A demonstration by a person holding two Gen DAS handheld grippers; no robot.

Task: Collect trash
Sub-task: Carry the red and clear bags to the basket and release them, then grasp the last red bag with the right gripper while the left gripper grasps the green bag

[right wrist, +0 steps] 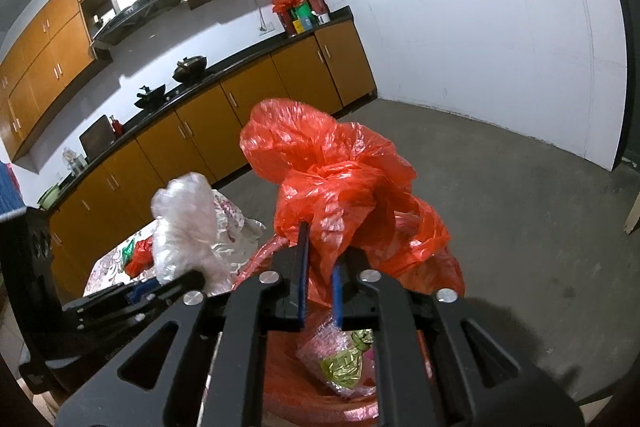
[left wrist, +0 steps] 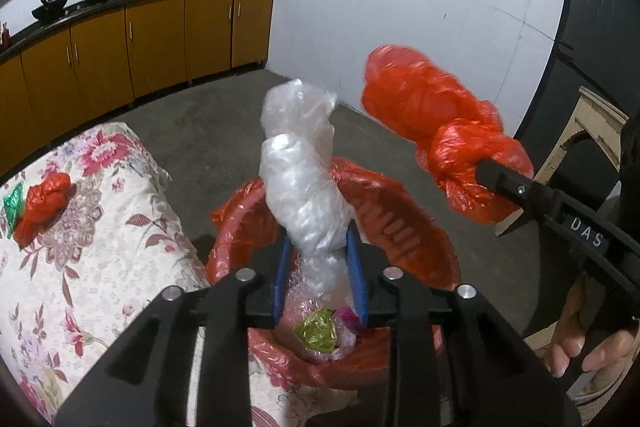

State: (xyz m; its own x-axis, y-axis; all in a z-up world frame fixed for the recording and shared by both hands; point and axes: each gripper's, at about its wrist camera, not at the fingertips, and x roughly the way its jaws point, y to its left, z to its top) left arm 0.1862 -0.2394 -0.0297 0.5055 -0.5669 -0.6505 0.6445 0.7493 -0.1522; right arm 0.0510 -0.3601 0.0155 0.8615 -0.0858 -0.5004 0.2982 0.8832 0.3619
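The red bin [left wrist: 404, 227] is largely hidden behind the black frame of the left tongs [left wrist: 318, 267], and its base is out of sight. The clear plastic bundle [left wrist: 300, 167] covers part of its rim. At the lower right of the frame a hand [left wrist: 588, 343] is cut by the edge. The red bag's [left wrist: 424, 107] upper end is blurred. In the right wrist view, the items on the floral-clothed surface [right wrist: 236, 223] are mostly hidden.
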